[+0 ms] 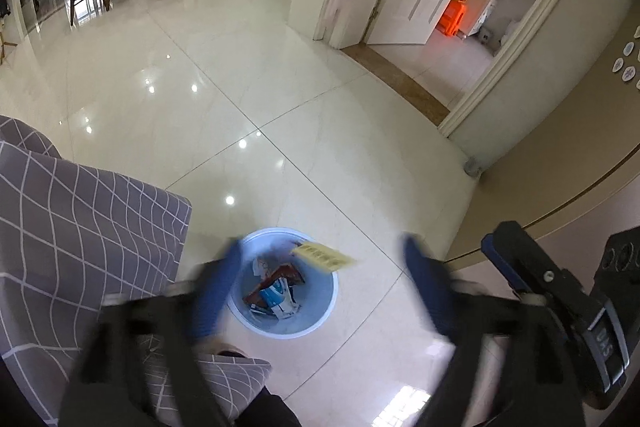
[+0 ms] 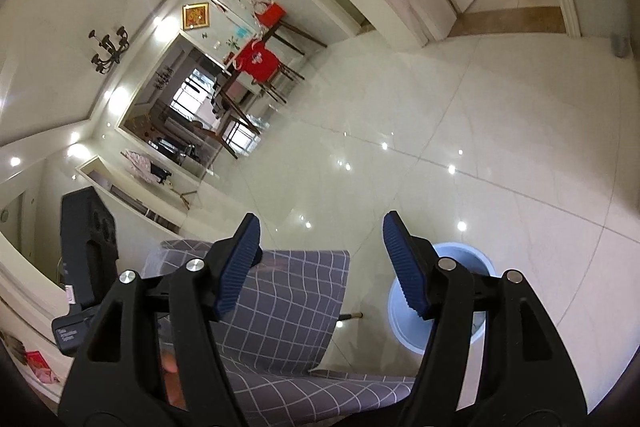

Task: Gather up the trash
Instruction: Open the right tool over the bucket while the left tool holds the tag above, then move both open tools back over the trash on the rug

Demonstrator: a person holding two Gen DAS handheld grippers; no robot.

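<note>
Your left hand-held gripper [image 1: 320,287] stands wide apart, gripping nothing, above the blue bin [image 1: 324,315]; a yellow wrapper [image 1: 324,257] lies at the bin's rim. Your right hand-held gripper [image 2: 320,263] is parted, empty.

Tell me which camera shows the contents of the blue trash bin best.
The left wrist view: it looks down into the blue bin, showing wrappers inside and a yellow packet at its rim. The right wrist view shows only the bin's outer wall, mostly behind a finger.

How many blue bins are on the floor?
1. The round light-blue plastic bin stands on the shiny white tile floor beside the grey checked sofa. Others may be hidden.
</note>
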